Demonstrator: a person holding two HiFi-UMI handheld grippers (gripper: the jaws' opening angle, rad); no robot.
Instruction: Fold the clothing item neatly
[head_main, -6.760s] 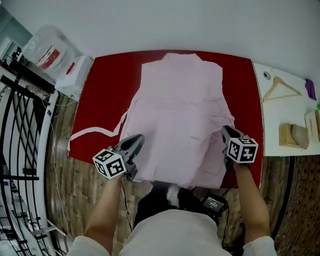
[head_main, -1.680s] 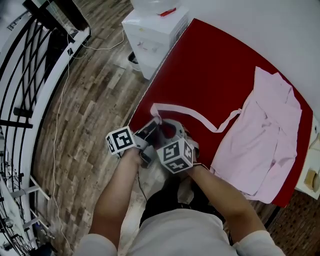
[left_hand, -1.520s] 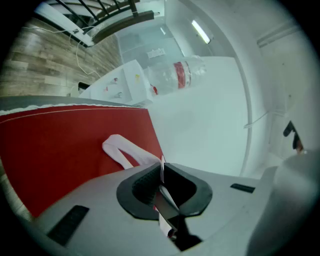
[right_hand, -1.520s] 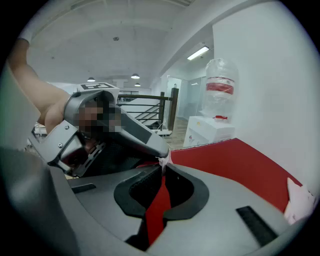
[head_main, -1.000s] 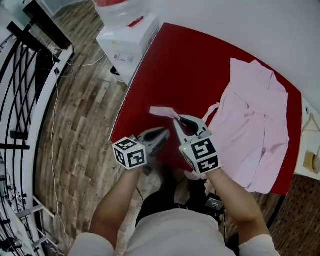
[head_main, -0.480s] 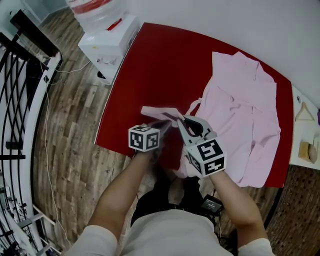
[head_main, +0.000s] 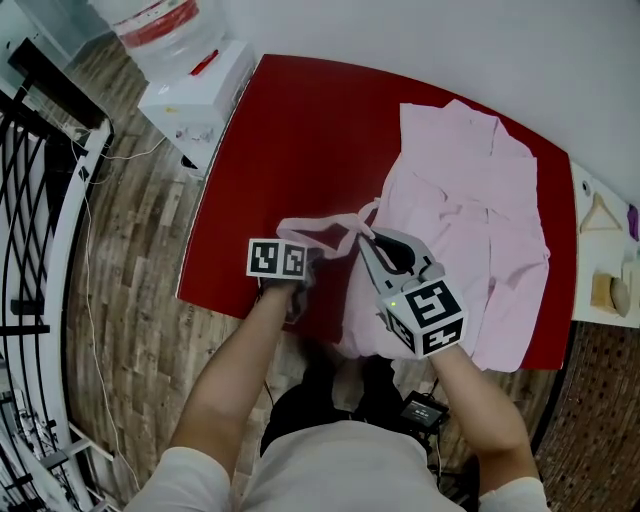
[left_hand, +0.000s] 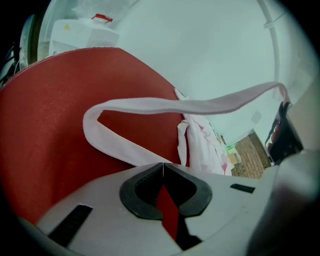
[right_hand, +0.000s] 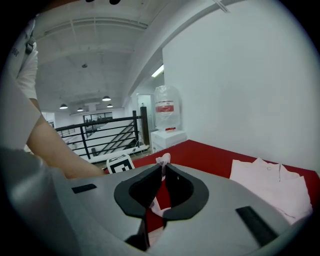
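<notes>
Red table (head_main: 290, 130) by a white wall, pink garment (head_main: 470, 200) lying flat on its right half.
Right gripper (right_hand: 163, 169) is clenched on the garment's strap (head_main: 312, 228), holding it up in a loop; left gripper (left_hand: 163, 165) is closed and empty, tips at the strap's lower run.

Bare red table (head_main: 290, 130) left of the garment (head_main: 470, 200) (strap (head_main: 310, 226) loops near edge).

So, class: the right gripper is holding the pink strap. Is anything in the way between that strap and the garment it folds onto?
Nothing visible does. The right gripper has its jaws shut on the strap, right beside the pink garment. Nothing else shows on the red table near them.
</notes>
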